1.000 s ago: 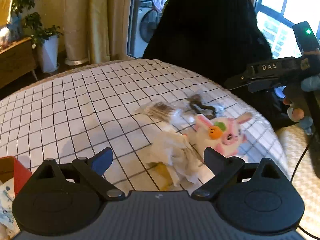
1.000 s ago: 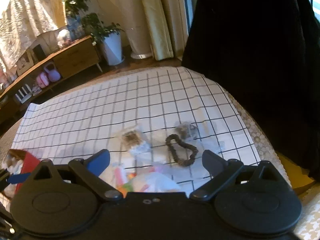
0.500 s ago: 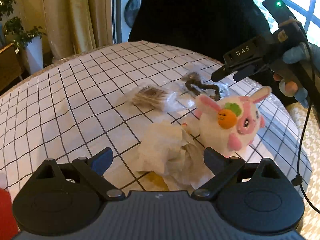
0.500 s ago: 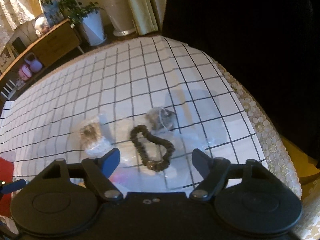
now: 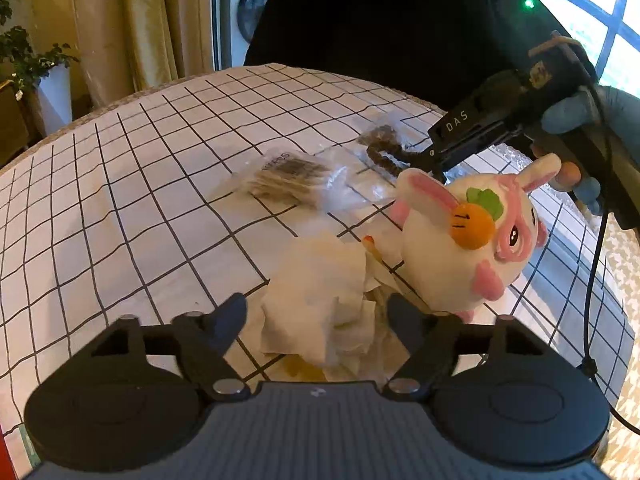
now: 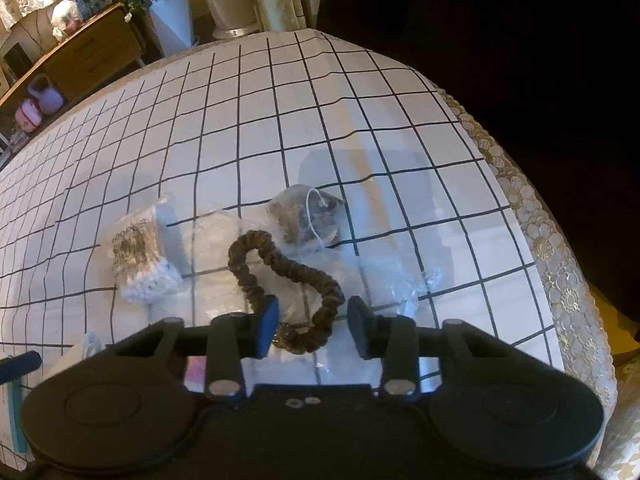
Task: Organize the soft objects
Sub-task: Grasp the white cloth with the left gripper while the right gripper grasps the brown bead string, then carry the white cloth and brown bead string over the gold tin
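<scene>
Both grippers have dropped closer to the grid-check tablecloth [image 6: 320, 92] than a second back; the left gripper [image 5: 316, 316] is narrowing around the crumpled white tissue wad [image 5: 320, 296], not pinching yet. The right gripper [image 6: 314, 326] is closing too, its jaws half-narrowed astride the near loop of the brown fabric scrunchie [image 6: 288, 264]; looks like two grabs at once, with the pink-and-white plush bunny [image 5: 472, 240] left beside the tissue.

Tissue wad [image 5: 320, 300] left of plush bunny [image 5: 460, 248]; scrunchie [image 6: 288, 276] behind, on tablecloth [image 5: 140, 200].

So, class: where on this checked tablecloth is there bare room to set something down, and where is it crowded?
Bare: the checked tablecloth beyond the cotton swab packet, toward its far edge. Crowded: the near right, where scrunchie, tea bag, crumpled tissue and plush bunny cluster.
</scene>
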A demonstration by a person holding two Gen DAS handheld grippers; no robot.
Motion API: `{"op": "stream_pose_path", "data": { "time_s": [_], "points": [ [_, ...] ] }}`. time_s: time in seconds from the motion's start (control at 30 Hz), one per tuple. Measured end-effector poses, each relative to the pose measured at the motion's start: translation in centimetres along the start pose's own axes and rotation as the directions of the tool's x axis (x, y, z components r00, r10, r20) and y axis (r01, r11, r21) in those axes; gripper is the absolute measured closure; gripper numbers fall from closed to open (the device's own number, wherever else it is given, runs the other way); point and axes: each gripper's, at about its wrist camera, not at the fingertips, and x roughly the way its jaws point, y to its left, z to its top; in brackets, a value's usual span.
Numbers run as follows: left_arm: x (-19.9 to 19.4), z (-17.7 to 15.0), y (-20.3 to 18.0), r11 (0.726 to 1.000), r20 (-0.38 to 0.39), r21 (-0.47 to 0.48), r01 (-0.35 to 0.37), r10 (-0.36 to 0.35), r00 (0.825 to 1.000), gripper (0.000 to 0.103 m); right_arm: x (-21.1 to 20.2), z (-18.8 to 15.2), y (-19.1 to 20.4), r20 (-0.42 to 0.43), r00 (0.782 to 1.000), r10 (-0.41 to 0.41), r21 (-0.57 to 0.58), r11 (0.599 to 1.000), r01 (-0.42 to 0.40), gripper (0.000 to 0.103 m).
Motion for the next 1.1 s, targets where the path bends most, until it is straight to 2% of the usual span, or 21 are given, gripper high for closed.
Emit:
{"op": "stream_pose_path", "data": {
  "time_s": [0.1,0.3,0.53,0.7,1.1],
  "points": [
    [0.2,0.0,0.1,1.000,-0.008,-0.005,0.008,-0.008,1.000,0.043,-0.1,-0.1,0.1,0.009,1.000,-0.019,-0.003,1.000,0.019,0.083],
    [0.5,0.0,0.0,1.000,-0.016,-0.008,0.019,-0.019,1.000,0.063,-0.2,-0.3,0.1,0.011,0.999,-0.030,-0.009,0.999,0.030,0.093],
    [-0.3,0.2,0.1,0.999,-0.008,-0.038,0.034,-0.034,0.999,0.077,-0.8,-0.5,0.3,0.041,0.999,-0.033,-0.005,0.999,0.033,0.096],
    [-1.5,0.5,0.6,0.995,0.019,-0.084,0.055,-0.054,0.998,0.093,-2.4,-0.3,0.4,0.078,0.997,-0.004,0.004,1.000,0.004,0.096],
    [-6.9,1.6,1.9,0.988,0.083,-0.144,0.063,-0.051,0.995,0.095,-9.3,-0.6,1.8,0.197,0.977,0.079,-0.021,0.997,-0.077,0.096]
  ]
}}
